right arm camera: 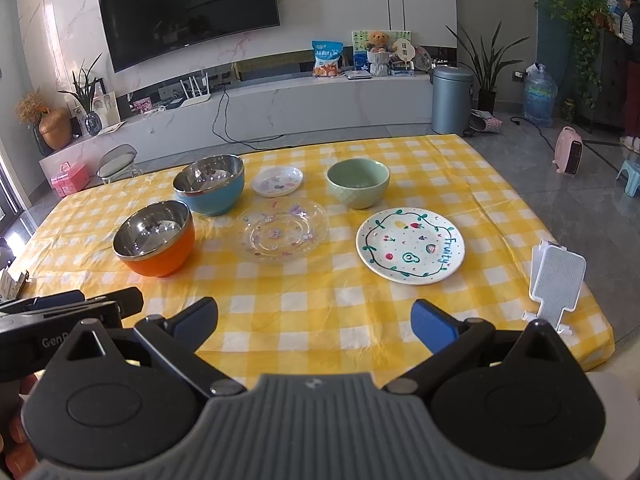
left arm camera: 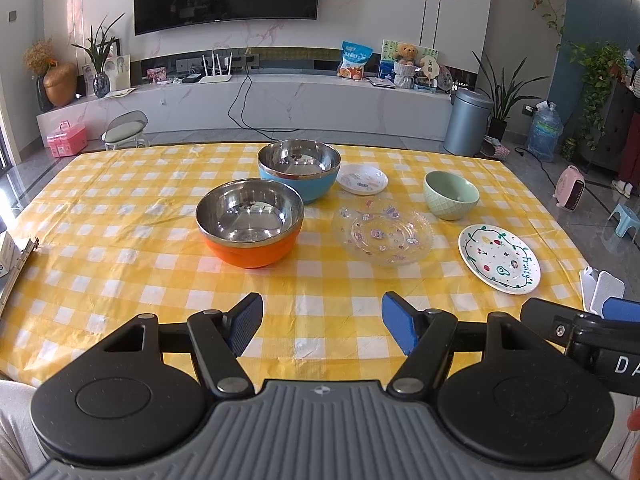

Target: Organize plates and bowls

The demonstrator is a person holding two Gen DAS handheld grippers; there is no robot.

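Grippers: left gripper and right gripper both spread, empty, near clear plate. Orange bowl left of it, blue bowl behind-left, green bowl and Fruity plate right.

Yellow checked tablecloth covers the table. White phone stand at its right edge. Wall-mounted television, grey pedal bin behind.

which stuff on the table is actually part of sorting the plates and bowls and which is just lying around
Part of the job:
orange bowl
blue bowl
green bowl
clear glass plate
small white plate
fruit-pattern plate

Just lying about:
white phone stand at the table's right edge
metal clip at the left edge
yellow checked tablecloth
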